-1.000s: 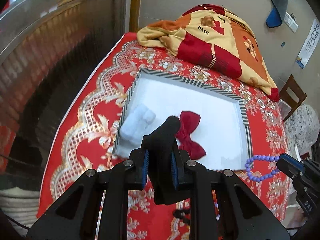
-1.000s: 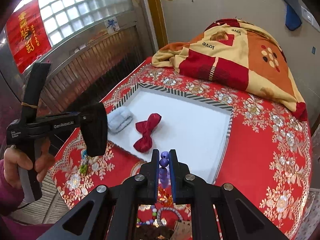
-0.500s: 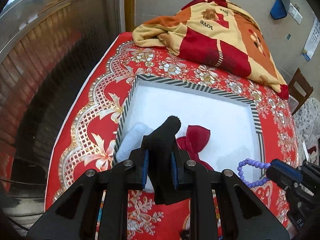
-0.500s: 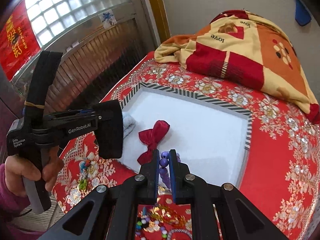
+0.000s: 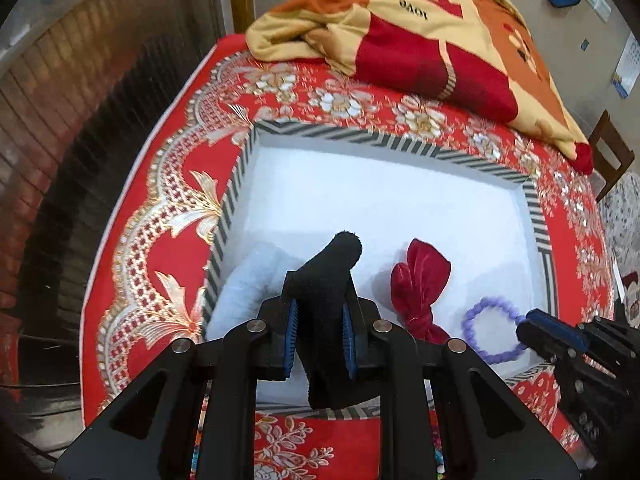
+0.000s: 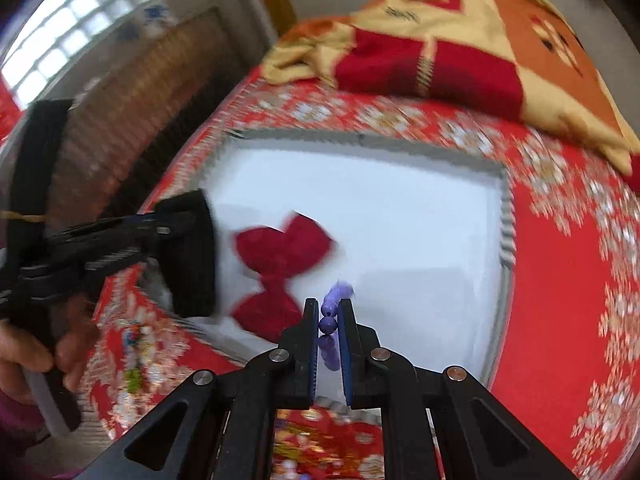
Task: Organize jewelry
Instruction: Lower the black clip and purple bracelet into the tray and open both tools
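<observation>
red bow [image 6: 282, 270] blurred, blanket [image 5: 432, 36] cropped

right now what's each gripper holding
left gripper: closed on the black velvet piece.
right gripper: closed on the purple bead bracelet, over the white tray.

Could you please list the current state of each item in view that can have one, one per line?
left gripper: shut on the black fabric piece, above the tray.
right gripper: shut on the purple bead bracelet, loop hanging over the tray.
tray: open, white-lined, on the red cloth.
red bow: lying in the tray.
pale blue fluffy item: lying in the tray's left corner.
patterned blanket: bunched behind the tray.
</observation>
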A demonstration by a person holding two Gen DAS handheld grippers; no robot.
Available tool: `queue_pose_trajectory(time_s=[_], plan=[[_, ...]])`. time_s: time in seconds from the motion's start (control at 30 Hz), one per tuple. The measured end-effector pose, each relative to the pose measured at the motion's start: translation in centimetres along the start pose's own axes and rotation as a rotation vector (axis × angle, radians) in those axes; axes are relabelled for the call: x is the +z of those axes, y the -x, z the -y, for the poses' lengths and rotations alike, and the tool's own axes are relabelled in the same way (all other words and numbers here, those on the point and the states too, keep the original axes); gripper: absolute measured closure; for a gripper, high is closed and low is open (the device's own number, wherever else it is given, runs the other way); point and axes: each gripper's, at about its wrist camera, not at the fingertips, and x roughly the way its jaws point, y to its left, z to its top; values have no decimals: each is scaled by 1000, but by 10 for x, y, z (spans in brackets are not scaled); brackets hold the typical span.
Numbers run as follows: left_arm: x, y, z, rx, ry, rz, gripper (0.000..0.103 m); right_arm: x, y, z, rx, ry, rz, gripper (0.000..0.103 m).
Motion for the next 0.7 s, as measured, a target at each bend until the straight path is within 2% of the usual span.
queue_pose_trajectory(time_s=[0.3,0.7], plan=[[2,-26,5,9,-17,-44,86,-8,-18,19,-23,-43,-49,94],[2,-34,7,17,-21,-62,86,-10,-23,27,-51,-52,-74,94]])
